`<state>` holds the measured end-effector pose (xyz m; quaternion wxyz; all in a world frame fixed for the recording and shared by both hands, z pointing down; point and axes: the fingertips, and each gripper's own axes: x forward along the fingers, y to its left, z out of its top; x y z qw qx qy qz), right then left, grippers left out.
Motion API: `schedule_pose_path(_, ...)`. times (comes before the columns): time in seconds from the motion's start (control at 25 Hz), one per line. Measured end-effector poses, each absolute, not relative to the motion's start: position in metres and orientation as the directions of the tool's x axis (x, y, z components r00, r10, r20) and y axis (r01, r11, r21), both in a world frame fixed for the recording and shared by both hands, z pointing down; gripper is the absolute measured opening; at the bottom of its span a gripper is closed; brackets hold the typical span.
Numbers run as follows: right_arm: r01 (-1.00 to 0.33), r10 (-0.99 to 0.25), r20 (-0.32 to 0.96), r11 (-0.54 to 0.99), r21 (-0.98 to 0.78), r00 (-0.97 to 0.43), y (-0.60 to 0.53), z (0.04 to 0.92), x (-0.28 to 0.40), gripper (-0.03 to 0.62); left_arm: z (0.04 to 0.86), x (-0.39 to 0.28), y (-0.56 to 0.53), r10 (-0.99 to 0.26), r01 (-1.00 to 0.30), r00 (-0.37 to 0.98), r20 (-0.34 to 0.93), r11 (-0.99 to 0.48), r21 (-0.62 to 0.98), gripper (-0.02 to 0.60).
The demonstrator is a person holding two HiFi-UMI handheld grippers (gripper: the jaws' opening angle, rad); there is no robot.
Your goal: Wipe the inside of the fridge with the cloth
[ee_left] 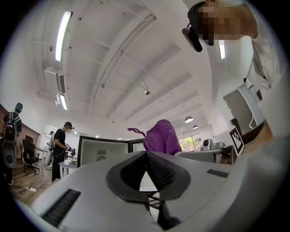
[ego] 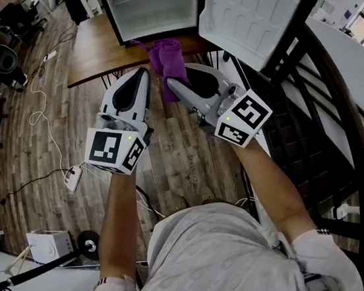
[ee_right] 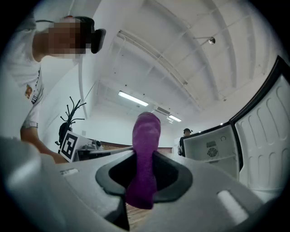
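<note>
The person's grey shirt [ego: 216, 257] is filling the head view's 6 o'clock edge. The right gripper [ego: 174, 82] is clenching the purple cloth [ego: 166, 53], which is poking out toward 12 o'clock, just before the open fridge [ego: 151, 9]. The left gripper [ego: 143, 73], at the right one's 9 o'clock, is pressing its jaws together on nothing. The fridge door [ego: 251, 12] is standing wide at 1 o'clock.

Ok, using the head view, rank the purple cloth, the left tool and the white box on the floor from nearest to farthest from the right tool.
1. Purple cloth: clamped in the right tool, sticking out ahead.
2. Left tool: close beside it, on its left.
3. White box: down on the floor, far lower left.
</note>
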<state>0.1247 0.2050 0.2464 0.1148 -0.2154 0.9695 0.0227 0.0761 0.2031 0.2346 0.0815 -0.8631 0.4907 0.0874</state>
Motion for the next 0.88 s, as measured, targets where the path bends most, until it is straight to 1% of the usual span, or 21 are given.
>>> schedule_pose_path(0.52,-0.419,-0.408,-0.243,0.908,-0.008,-0.88,0.201,0.245,0.117,0.104,0.237,0.07,0.199,-0.833,-0.862,0.501,-0.234,-0.505,-0.049,0.0)
schedule_pose_path(0.88,-0.439,-0.428,-0.241,0.899,-0.009,-0.871,0.194,0.244,0.088,0.106,0.237,0.037,0.194,-0.828,-0.859,0.504,-0.246,-0.511,-0.037,0.0)
